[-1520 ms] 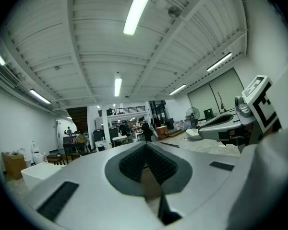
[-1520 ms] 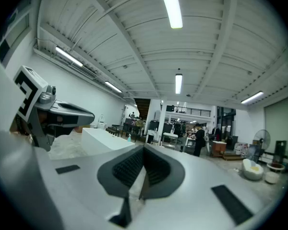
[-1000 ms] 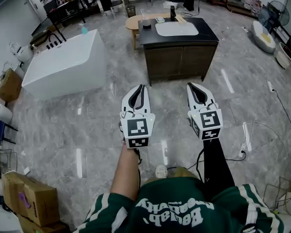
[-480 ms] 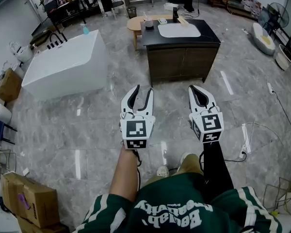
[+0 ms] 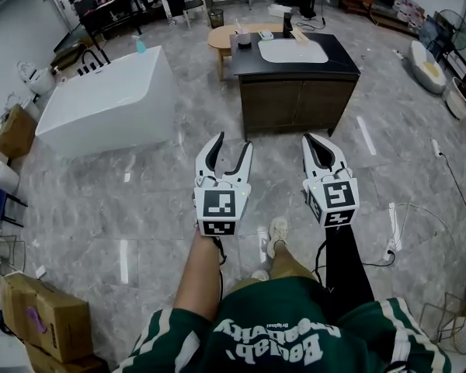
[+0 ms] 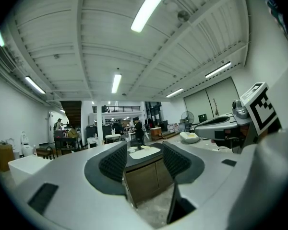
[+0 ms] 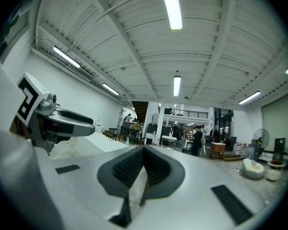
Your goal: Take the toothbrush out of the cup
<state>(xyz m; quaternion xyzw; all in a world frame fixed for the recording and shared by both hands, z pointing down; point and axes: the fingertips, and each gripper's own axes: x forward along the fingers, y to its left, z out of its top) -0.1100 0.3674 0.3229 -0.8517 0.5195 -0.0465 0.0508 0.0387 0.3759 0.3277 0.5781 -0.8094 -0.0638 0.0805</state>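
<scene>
A dark cabinet [image 5: 295, 99] with a white basin top stands ahead on the marble floor. A small dark cup [image 5: 244, 41] sits on its left end; no toothbrush can be made out at this distance. My left gripper [image 5: 233, 141] is held level in mid-air, well short of the cabinet, its jaws opening with nothing between them. In the left gripper view the cabinet [image 6: 143, 174] shows through the gap of the left gripper [image 6: 143, 158]. My right gripper [image 5: 311, 140] is beside it, shut and empty; in the right gripper view the right gripper [image 7: 143, 166] has its pads together.
A white bathtub [image 5: 109, 99] stands to the left, and a round wooden table [image 5: 221, 36] behind the cabinet. Cardboard boxes [image 5: 43, 317] sit near left. Cables and a power strip [image 5: 392, 228] lie on the floor at right. People and desks fill the far back.
The left jaws went from shut to wide apart. Both grippers and the person stepped forward; the cabinet sits slightly higher and farther right in the head view.
</scene>
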